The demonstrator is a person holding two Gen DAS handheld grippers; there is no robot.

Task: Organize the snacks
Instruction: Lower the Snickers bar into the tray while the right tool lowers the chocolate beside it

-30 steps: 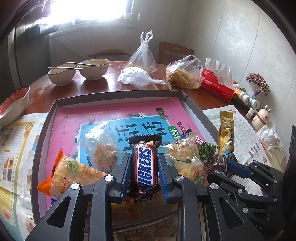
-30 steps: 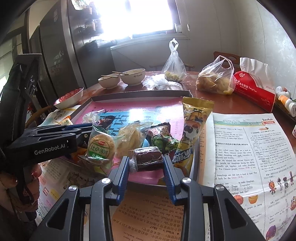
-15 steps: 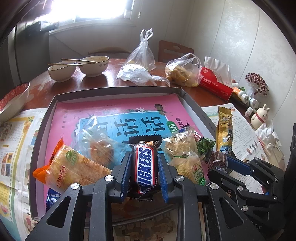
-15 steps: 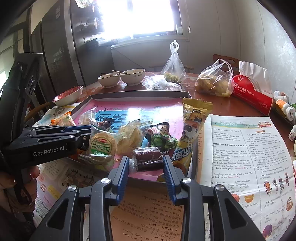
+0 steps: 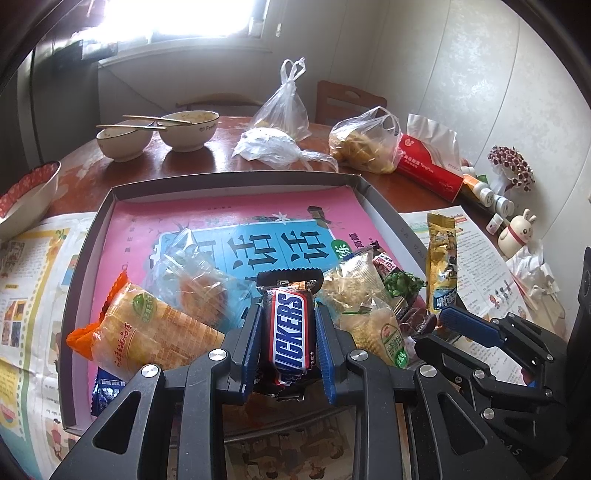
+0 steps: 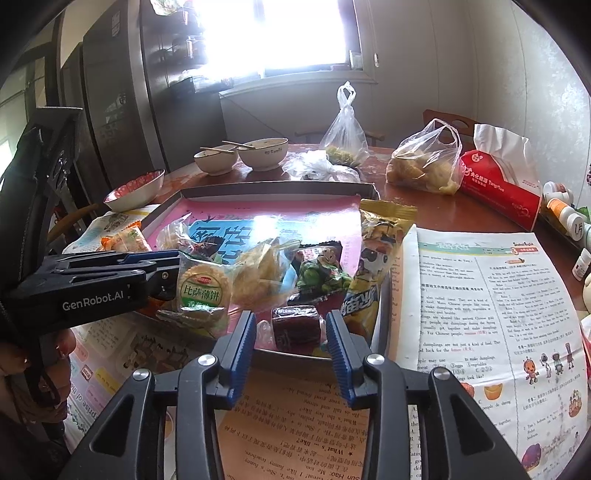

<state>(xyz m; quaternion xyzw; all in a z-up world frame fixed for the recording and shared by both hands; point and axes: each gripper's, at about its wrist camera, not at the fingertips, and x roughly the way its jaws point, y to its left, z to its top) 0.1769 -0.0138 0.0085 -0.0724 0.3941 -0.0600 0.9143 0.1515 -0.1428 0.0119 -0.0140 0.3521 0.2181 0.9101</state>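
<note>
Right wrist view: the right gripper [image 6: 291, 334], jaws opening, brackets the dark red candy [image 6: 295, 326] on the tray [image 6: 273, 186] edge, while the left gripper [image 5: 289, 341] clamps the chocolate bar [image 5: 290, 334] lengthwise.

Daylight floods in from the window [image 5: 177, 18] at my twelve o'clock, blown out to pure white in both views. It throws glare across the glossy pink tray liner [image 6: 258, 225]. The fridge [image 6: 110, 110] at ten o'clock sits dim. Fisheye bending curves the edges, and the corners go black. Focus is mostly sharp.
</note>
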